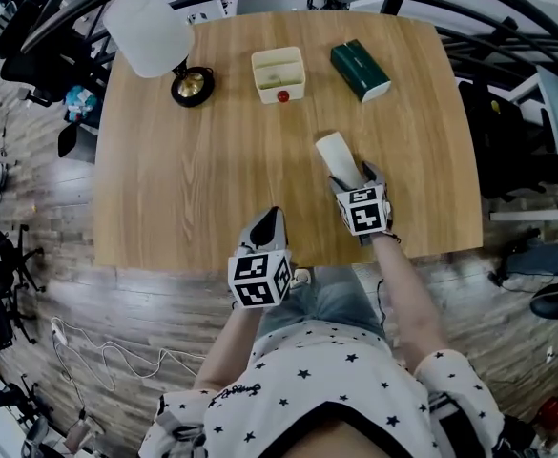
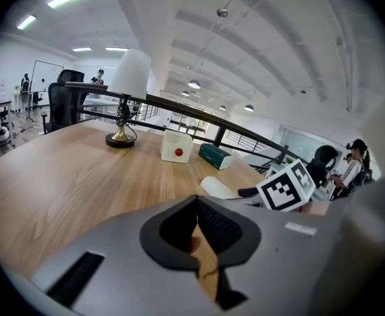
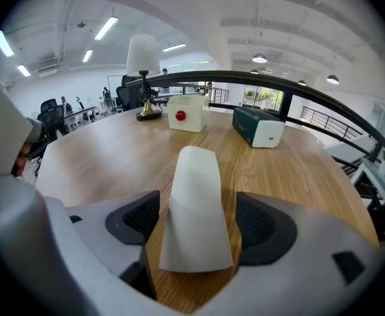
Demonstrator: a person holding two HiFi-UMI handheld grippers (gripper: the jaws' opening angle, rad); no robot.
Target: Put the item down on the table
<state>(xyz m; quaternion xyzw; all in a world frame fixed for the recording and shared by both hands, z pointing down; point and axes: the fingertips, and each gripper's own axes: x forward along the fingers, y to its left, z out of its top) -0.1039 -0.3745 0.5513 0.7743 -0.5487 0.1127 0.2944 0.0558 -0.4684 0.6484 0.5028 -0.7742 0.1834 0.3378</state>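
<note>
A wide wooden table point(image 1: 164, 189) in an open office carries everything. The item point(image 3: 195, 203), a white tapered shell, lies flat on the wood right of the middle and toward the near edge. It looks like smooth, stiff plastic, probably light and hollow. It would likely slip under a loose pinch, so a hold across its long sides near the broad end seems safest.

The right gripper point(image 1: 355, 179) straddles it with its jaws spread wide, and bare wood shows on both sides of the item. The left gripper point(image 1: 274, 216) hovers over the near edge, pinched together on nothing.

Along the far edge stand a lamp point(image 1: 191, 84), a white box point(image 1: 279, 72) and a green box point(image 1: 360, 69).
</note>
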